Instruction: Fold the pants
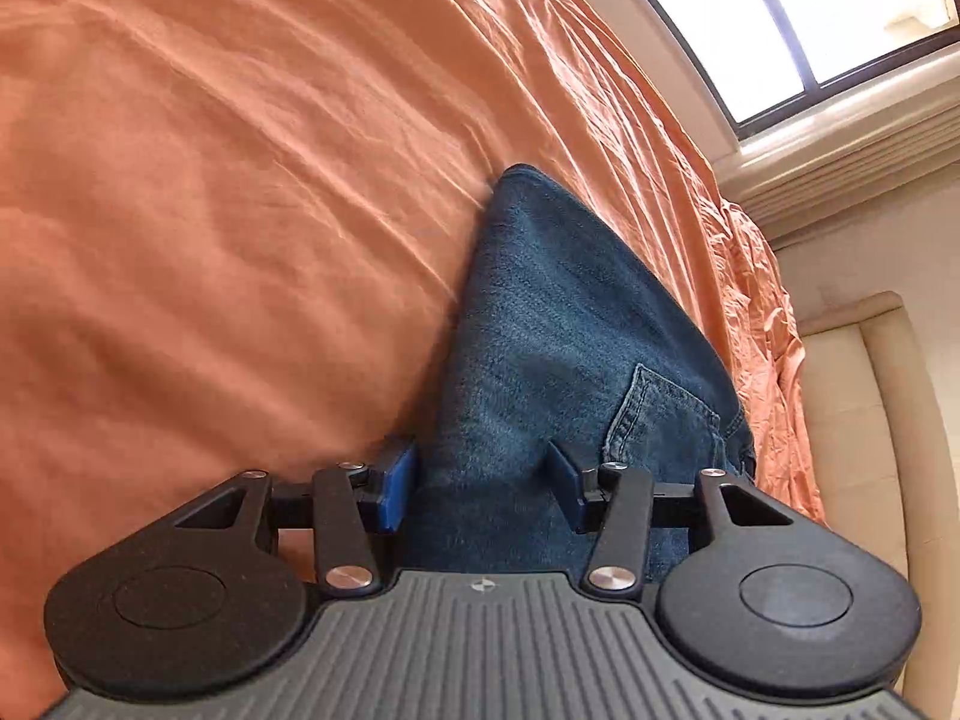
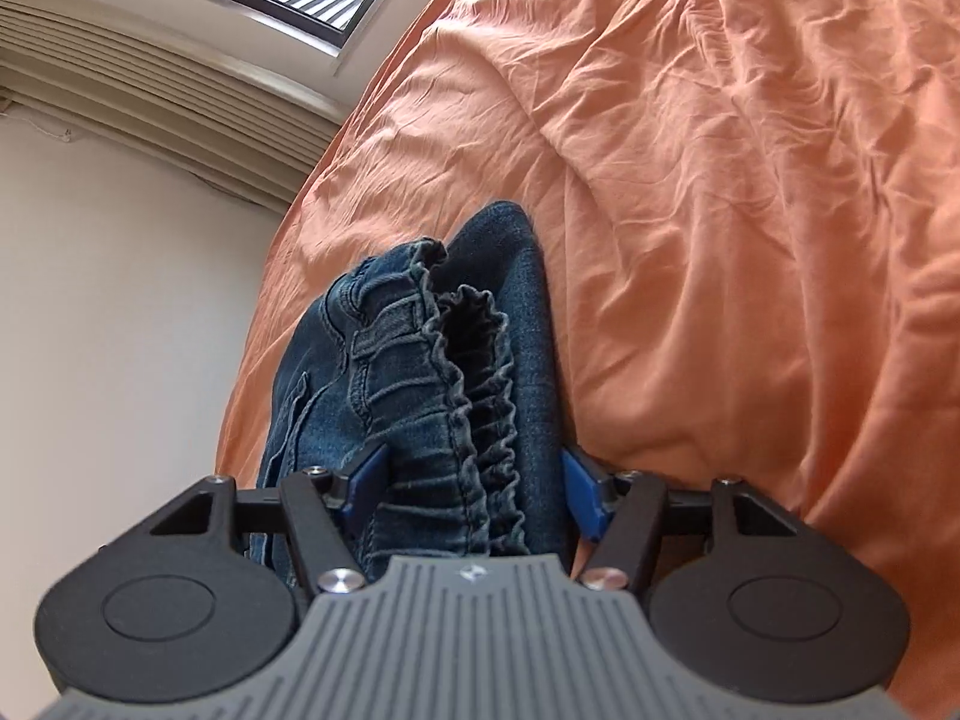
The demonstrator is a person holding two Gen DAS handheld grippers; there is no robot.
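Observation:
Dark blue denim pants (image 1: pixel 552 324) lie folded on an orange bed sheet (image 1: pixel 210 180). In the left wrist view a back pocket (image 1: pixel 660 420) shows at the right. My left gripper (image 1: pixel 483 480) is open, its blue pads either side of the denim, with the fabric between the jaws. In the right wrist view the pants (image 2: pixel 420 360) show their gathered elastic waistband (image 2: pixel 474 348). My right gripper (image 2: pixel 474 480) is open, its jaws straddling the waistband end. Whether the pads touch the fabric I cannot tell.
The orange sheet (image 2: pixel 720 180) covers the bed, wrinkled all over. A window (image 1: pixel 810 18) and a cream wall with a ribbed unit (image 2: pixel 150 114) stand beyond the bed edge. A cream padded headboard (image 1: pixel 864 420) is at the right.

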